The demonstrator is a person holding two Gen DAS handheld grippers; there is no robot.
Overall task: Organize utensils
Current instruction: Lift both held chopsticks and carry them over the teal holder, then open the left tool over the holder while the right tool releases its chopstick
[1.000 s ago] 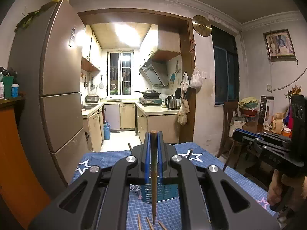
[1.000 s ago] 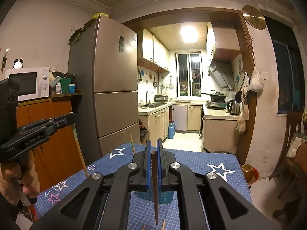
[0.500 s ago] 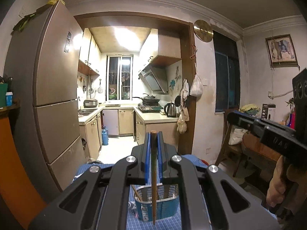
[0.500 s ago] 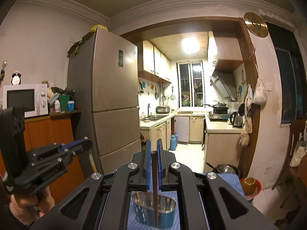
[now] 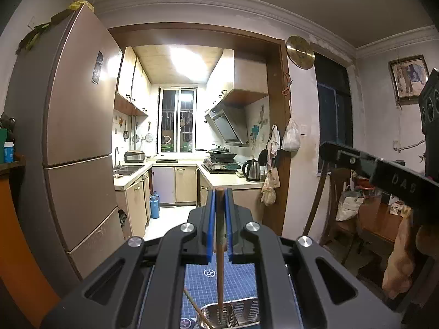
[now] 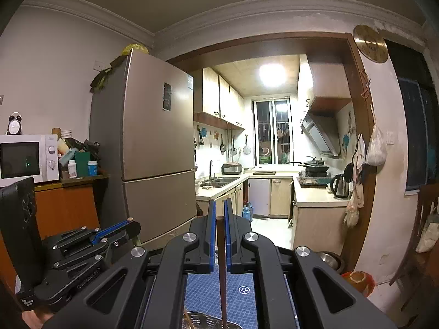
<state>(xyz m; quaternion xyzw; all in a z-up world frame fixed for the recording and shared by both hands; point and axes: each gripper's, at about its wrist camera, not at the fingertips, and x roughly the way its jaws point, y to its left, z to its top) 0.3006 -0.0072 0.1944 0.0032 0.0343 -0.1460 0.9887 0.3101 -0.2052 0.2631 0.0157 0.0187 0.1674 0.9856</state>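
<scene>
Wooden chopstick (image 5: pixel 219 235) clamped upright in left hand-held gripper (image 5: pixel 219 205), tip already inside holder (image 5: pixel 247 311) on desk (image 5: pixel 241 277). Right hand-held gripper (image 6: pixel 218 213) likewise pinches second chopstick (image 6: pixel 221 260) vertical over holder, so both drop straight in.

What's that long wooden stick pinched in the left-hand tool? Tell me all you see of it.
It is a slim, round, light-brown wooden chopstick, plain and unmarked, standing nearly upright. The left gripper has its blue-lined jaws shut on its upper part. Its lower tip dips into the slotted metal utensil basket on the blue star-patterned tablecloth.
</scene>
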